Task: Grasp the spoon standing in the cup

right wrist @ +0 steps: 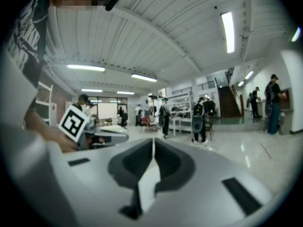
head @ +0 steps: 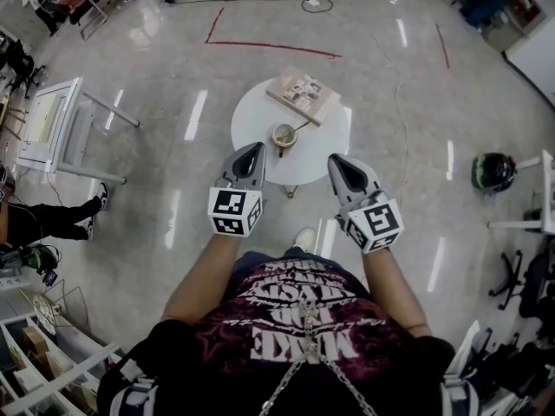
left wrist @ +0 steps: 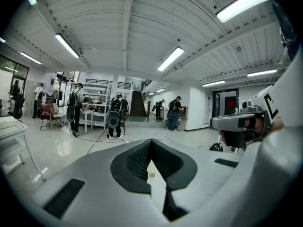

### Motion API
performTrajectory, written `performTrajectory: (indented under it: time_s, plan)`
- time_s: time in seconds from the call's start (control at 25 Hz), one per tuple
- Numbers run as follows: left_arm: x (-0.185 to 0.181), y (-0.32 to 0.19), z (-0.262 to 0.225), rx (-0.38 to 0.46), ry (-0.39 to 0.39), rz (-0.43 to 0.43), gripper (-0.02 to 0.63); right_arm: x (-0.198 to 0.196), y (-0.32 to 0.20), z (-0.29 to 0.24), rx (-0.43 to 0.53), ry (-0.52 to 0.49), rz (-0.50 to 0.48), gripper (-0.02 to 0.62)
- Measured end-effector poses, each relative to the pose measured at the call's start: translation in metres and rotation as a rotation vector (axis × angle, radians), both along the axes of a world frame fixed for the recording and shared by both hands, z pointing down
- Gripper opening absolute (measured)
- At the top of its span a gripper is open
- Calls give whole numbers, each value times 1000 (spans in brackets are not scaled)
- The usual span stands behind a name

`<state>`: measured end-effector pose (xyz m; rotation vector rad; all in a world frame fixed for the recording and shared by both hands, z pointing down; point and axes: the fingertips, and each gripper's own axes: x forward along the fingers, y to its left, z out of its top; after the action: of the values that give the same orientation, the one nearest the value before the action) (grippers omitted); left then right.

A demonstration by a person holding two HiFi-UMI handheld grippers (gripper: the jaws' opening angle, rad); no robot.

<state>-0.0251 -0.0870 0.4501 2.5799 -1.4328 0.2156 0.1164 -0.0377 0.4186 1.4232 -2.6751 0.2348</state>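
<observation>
a: starting at the left, how does the left claw (head: 251, 152) stand?

b: clenched. in its own view the tips press together and nothing sits between them. from the head view its nose overlaps the near left rim of the round white counter (head: 253, 111).

a: and the cup (head: 284, 136)?

b: on the near part of the counter, between the two claws and a little beyond their tips. neither claw touches it.

a: where is the spoon (head: 300, 128)?

b: standing in the cup, bowl end down inside. its handle leans up and to the right, out over the rim, toward the box (head: 303, 94).

a: what about that box?

b: it lies flat on the far right part of the counter, one corner reaching past the edge. it is near the cup but apart from it.

a: then the right claw (head: 339, 161)?

b: clenched too, tips closed on nothing. its nose overlaps the near right rim of the counter, about level with the left claw, and the cup is well clear of it.

a: anything further right?

b: a dark helmet (head: 494, 172) on the shiny floor (head: 173, 68), well apart from the counter.
</observation>
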Motion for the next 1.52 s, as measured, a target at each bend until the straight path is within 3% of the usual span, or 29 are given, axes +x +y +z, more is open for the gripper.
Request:
performTrajectory:
  time_s: [0.44, 0.92, 1.28, 1.52]
  plan:
    - [35, -6, 8, -16, -11, 0, 25, 21, -13, 7, -20, -1, -64, 35]
    - [17, -31, 17, -33, -27, -40, 25, 17, -48, 21, -42, -5, -93, 35]
    - [5, -86, 17, -28, -30, -11, 25, 3, -100, 22, -40, -4, -61, 35]
    - [3, -124, 26, -57, -22, 13, 25, -2, -131, 37, -87, 2, -33, 35]
